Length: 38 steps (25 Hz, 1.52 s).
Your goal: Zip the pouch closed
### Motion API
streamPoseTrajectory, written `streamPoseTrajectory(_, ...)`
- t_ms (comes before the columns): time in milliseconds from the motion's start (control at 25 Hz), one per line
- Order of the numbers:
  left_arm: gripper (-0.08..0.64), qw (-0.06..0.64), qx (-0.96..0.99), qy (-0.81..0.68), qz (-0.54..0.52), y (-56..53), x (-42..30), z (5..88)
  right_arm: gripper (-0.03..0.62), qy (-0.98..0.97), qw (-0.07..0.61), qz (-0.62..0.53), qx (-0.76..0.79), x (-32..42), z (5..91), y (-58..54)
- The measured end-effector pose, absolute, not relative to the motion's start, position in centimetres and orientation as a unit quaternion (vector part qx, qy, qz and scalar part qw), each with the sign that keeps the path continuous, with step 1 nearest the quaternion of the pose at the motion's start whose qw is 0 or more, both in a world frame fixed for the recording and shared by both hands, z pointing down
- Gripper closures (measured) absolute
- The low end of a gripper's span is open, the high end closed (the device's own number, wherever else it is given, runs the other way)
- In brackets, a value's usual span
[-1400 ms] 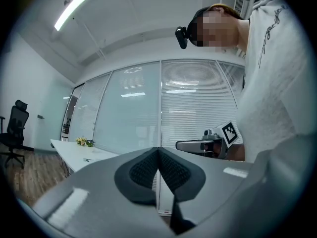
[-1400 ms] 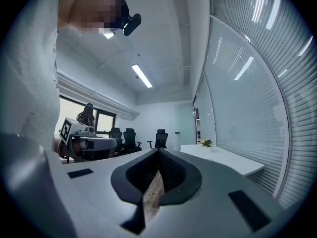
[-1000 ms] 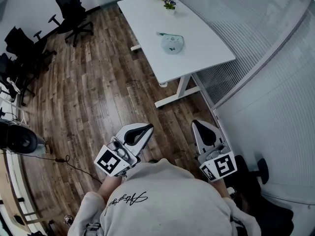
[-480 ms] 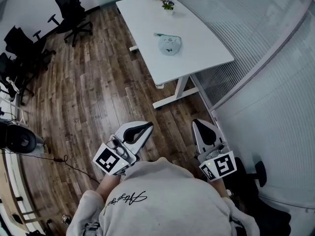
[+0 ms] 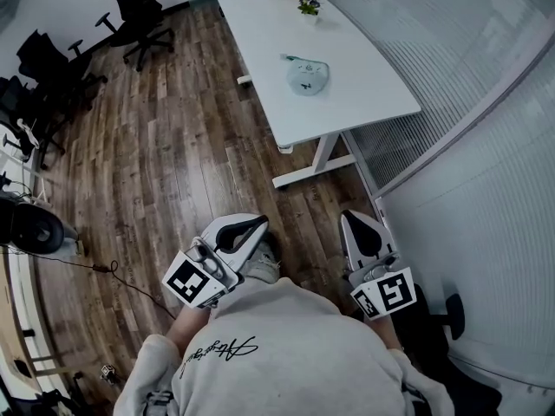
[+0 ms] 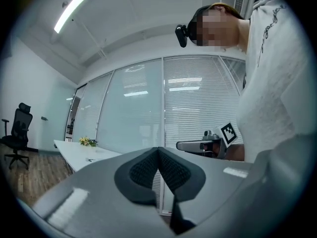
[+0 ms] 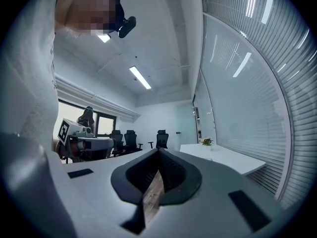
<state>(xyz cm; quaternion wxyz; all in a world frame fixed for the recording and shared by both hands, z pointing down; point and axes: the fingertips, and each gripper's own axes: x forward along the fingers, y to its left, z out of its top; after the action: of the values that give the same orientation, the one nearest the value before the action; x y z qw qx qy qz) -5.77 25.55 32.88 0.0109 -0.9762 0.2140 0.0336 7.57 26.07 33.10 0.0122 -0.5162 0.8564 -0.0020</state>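
Stepping toward white table (image 5: 364,89), we see shoe (image 5: 261,265) newly appear beside left gripper (image 5: 258,224); pouch (image 5: 305,77) well ahead, untouched; left gripper, right gripper (image 5: 352,218) both clamped together, empty.

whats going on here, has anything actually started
A person stands on the wooden floor, some way back from the white table, with a gripper in each hand. The left gripper and the right gripper both point level, jaws shut with nothing between them. The pale pouch lies on the table, well away from both grippers, so the zipping has not begun.
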Motion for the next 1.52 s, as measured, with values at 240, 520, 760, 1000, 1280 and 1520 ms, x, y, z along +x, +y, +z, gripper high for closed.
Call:
streamPoseTrajectory(240, 0.558, 0.016, -0.977, 0.208, 0.041, 25.1, -5.1, 32.4, 0.591, 0.852, 0.015, -0.003, -0.523, 8.1, 33.5, 25.8)
streamPoseTrajectory(520, 0.558, 0.015, -0.979, 0.197, 0.041, 23.2, -4.4, 33.1, 0.591, 0.846, 0.011, -0.003, -0.533, 8.9, 34.0, 24.2)
streamPoseTrajectory(760, 0.558, 0.01, -0.98, 0.194, 0.047, 20.4, -4.2, 33.1, 0.591, 0.842, 0.009, -0.002, -0.539, 9.1, 34.0, 21.8)
streamPoseTrajectory(1000, 0.558, 0.01, -0.982, 0.183, 0.038, 17.3, -4.2, 33.6, 0.591, 0.84, 0.007, -0.003, -0.543, 8.9, 34.3, 18.6)
streamPoseTrajectory(1280, 0.558, 0.014, -0.983, 0.179, 0.047, 12.4, -3.9, 33.4, 0.591, 0.838, 0.005, -0.002, -0.546, 9.2, 34.7, 14.3)
streamPoseTrajectory(1520, 0.558, 0.017, -0.985, 0.166, 0.045, 8.6, -3.5, 33.7, 0.591, 0.832, 0.004, -0.003, -0.555, 9.6, 34.5, 10.5)
